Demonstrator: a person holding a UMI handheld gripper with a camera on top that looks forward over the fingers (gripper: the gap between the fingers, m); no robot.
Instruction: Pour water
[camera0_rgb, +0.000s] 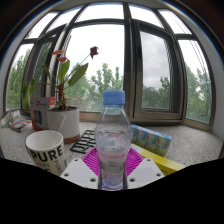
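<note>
A clear plastic water bottle (112, 135) with a blue cap stands upright between my gripper's (112, 168) two fingers. The magenta pads (92, 160) press against its lower body on both sides, so the gripper is shut on it. A white mug (46, 152) with dark letters reading "PURE" stands to the left of the bottle, just beyond the left finger. Its opening faces up. The bottle's base is hidden behind the gripper body.
A white pot with a pink-flowered orchid (60, 105) stands behind the mug on the window sill. A blue box (152, 139) and a yellow thing (160, 160) lie to the right of the bottle. A bay window (150, 60) with trees outside fills the background.
</note>
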